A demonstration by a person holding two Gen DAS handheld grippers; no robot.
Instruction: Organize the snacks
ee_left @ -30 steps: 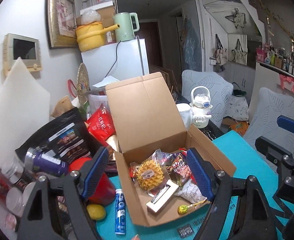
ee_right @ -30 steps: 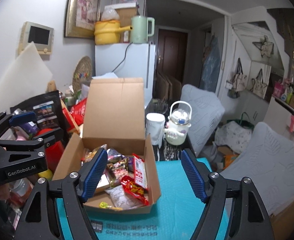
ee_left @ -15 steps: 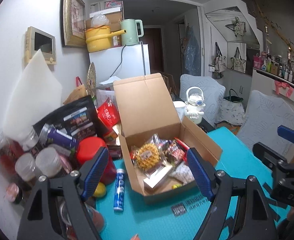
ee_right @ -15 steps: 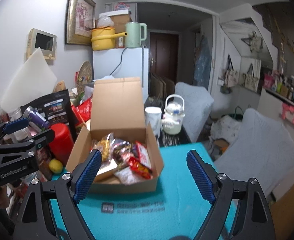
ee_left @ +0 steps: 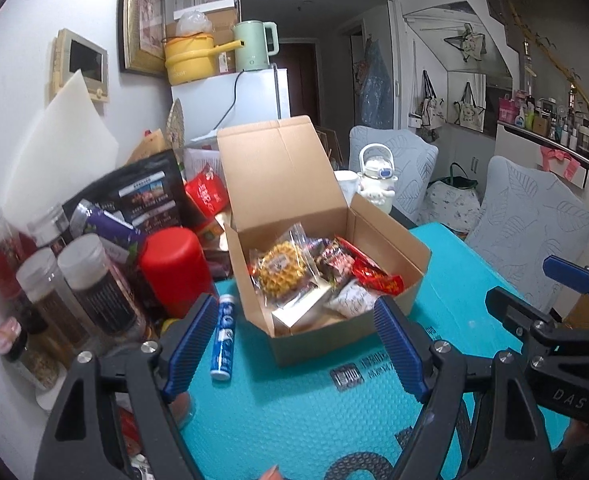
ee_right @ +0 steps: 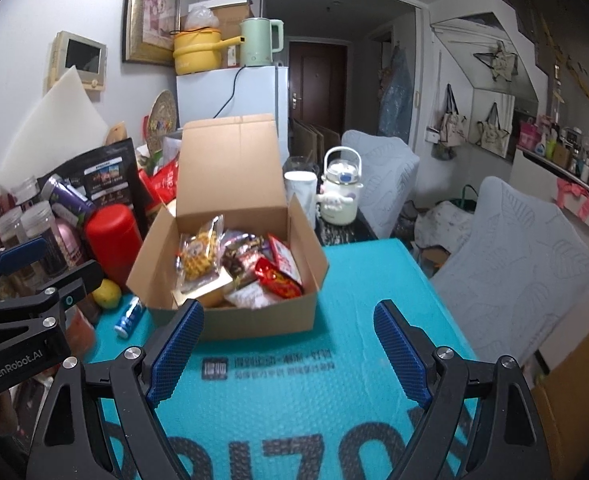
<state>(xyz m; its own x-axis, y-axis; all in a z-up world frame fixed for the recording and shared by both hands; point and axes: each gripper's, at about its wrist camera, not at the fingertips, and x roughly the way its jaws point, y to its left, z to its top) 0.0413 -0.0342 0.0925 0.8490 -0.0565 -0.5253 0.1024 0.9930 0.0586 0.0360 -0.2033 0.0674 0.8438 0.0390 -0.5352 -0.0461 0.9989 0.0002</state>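
An open cardboard box (ee_left: 390, 240) (ee_right: 270, 322) with its lid up stands on the teal bubble mat (ee_left: 294, 412) (ee_right: 306, 392). It holds several snacks: a bagged waffle (ee_left: 282, 270) (ee_right: 196, 256), red packets (ee_left: 376, 278) (ee_right: 278, 278) and a white packet (ee_left: 354, 300). My left gripper (ee_left: 294, 344) is open and empty, in front of the box. My right gripper (ee_right: 290, 344) is open and empty, in front of the box and to its right.
A blue tube (ee_left: 223, 336) (ee_right: 128, 317) lies left of the box. A red canister (ee_left: 174, 268), several jars (ee_left: 90, 280), a black bag (ee_left: 142, 196) and a lemon (ee_right: 106, 294) crowd the left. A white kettle (ee_right: 340, 192) and cup (ee_right: 300, 192) stand behind the box. Grey chairs (ee_right: 510, 264) stand at the right.
Both grippers have drawn back from the box and risen, so the box looks smaller and more teal mat shows in front. Both stay open and empty.
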